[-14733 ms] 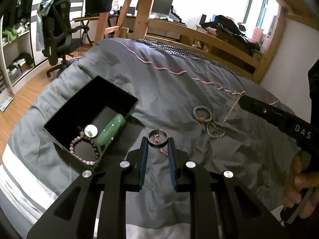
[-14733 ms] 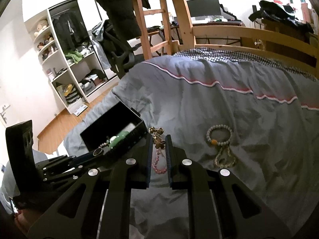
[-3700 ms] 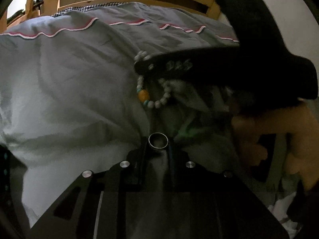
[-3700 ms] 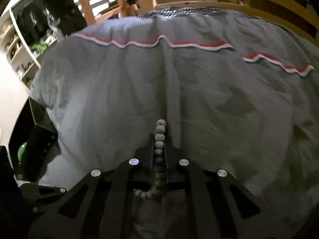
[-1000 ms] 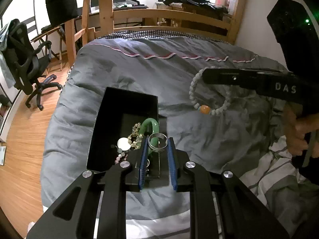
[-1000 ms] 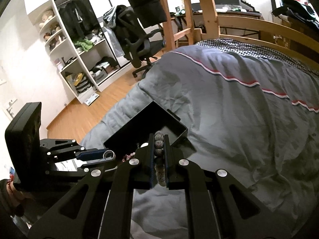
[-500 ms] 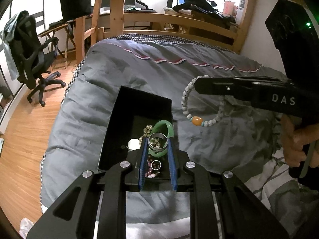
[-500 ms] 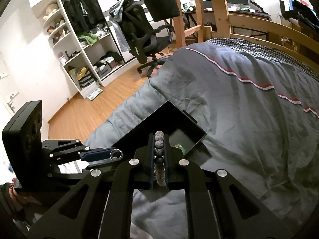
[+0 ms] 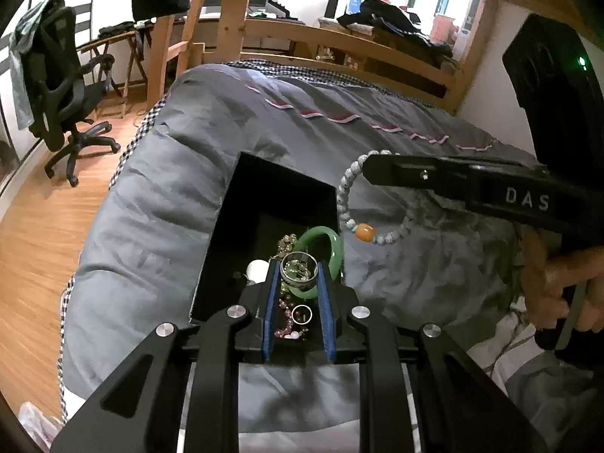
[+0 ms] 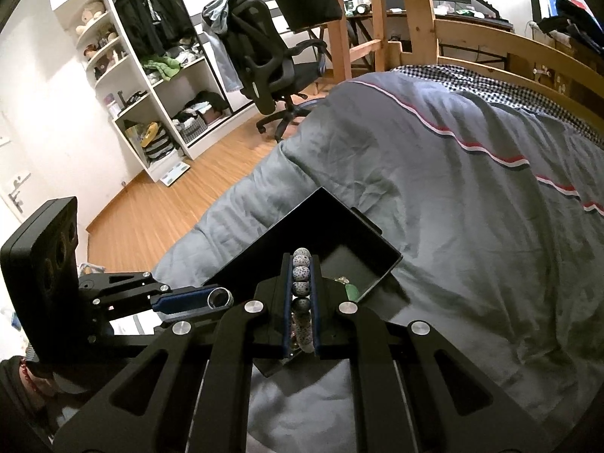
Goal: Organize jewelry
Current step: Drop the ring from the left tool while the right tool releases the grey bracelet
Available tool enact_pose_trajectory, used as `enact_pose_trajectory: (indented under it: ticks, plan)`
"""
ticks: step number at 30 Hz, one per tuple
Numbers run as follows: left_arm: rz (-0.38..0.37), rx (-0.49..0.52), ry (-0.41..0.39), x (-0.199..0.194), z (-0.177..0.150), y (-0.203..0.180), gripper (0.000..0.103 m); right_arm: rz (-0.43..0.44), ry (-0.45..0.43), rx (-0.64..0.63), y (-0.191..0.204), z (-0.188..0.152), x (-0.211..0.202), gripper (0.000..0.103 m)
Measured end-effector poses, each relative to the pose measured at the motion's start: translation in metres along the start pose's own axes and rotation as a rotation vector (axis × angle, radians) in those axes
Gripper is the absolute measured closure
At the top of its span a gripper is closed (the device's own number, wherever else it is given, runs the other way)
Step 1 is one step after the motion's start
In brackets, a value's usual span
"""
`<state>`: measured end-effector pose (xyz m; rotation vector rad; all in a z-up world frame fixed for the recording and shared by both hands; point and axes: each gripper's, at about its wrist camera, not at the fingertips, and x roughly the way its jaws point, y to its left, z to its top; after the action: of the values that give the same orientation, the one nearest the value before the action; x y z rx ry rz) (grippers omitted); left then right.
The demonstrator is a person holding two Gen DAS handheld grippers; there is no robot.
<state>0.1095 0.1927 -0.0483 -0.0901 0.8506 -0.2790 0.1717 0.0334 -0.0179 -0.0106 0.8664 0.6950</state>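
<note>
A black open box [image 9: 241, 204] lies on the grey duvet and also shows in the right wrist view [image 10: 313, 222]. It holds a green bangle [image 9: 336, 245], pink beads, a small ring [image 9: 302, 314] and a gold chain. My left gripper [image 9: 299, 270] is shut on a silver ring [image 9: 299, 268] and holds it above the box. My right gripper [image 10: 301, 260] is shut on a pale bead bracelet [image 10: 301, 275] over the box's near edge. In the left wrist view that bracelet [image 9: 345, 192], with its orange bead, hangs by the box's right side.
The grey duvet [image 9: 166, 173] covers a wooden-framed bed [image 9: 339, 41]. A black office chair [image 10: 264, 75] and white shelves [image 10: 151, 87] stand on the wood floor to the left. A white sheet [image 9: 528, 347] lies at the bed's near right.
Both grippers have moved closer over the box. The bracelet has come left to the box's right edge. The silver ring now sits above the green bangle.
</note>
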Motion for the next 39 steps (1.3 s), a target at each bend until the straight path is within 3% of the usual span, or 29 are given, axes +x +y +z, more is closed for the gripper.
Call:
enact_pose_trajectory:
  ticks: [18, 20, 22, 23, 24, 25, 26, 27, 29, 31, 35, 39]
  plan:
    - [-0.023, -0.082, -0.05, -0.002, -0.007, 0.022, 0.084, 0.011, 0.031, 0.06, 0.012, 0.005, 0.049, 0.093]
    - [-0.027, -0.087, -0.054, -0.003, -0.007, 0.023, 0.081, 0.008, 0.043, 0.061, 0.011, 0.003, 0.055, 0.093]
    - [-0.021, -0.088, -0.06, -0.003, -0.007, 0.025, 0.064, 0.009, 0.055, 0.058, 0.011, 0.001, 0.06, 0.092]
    - [-0.014, -0.09, -0.067, -0.004, -0.008, 0.025, 0.06, 0.009, 0.057, 0.058, 0.011, 0.001, 0.06, 0.083]
    - [-0.008, -0.092, -0.077, -0.005, -0.008, 0.026, 0.051, 0.003, 0.052, 0.059, 0.011, 0.001, 0.06, 0.057]
    - [-0.004, -0.095, -0.082, -0.005, -0.008, 0.027, 0.039, -0.009, 0.041, 0.064, 0.011, 0.001, 0.058, 0.041]
    - [0.011, -0.104, -0.095, -0.007, -0.008, 0.028, 0.034, -0.027, 0.017, 0.075, 0.01, 0.001, 0.054, 0.017]
    - [0.019, -0.11, -0.109, -0.01, -0.008, 0.03, 0.032, -0.048, -0.005, 0.085, 0.009, 0.001, 0.051, 0.01]
    - [0.023, -0.126, -0.119, -0.013, -0.008, 0.033, 0.029, -0.1, -0.012, 0.09, 0.009, 0.004, 0.046, 0.008]
    - [0.055, -0.147, -0.125, -0.017, -0.008, 0.037, 0.014, -0.143, -0.032, 0.095, 0.008, 0.004, 0.038, 0.005]
    - [0.087, -0.14, -0.114, -0.027, -0.008, 0.036, 0.007, -0.166, -0.047, 0.054, 0.018, -0.003, 0.02, 0.004]
    - [0.122, -0.063, -0.055, -0.034, -0.007, 0.022, 0.006, -0.169, -0.059, -0.027, 0.036, -0.022, -0.003, 0.004]
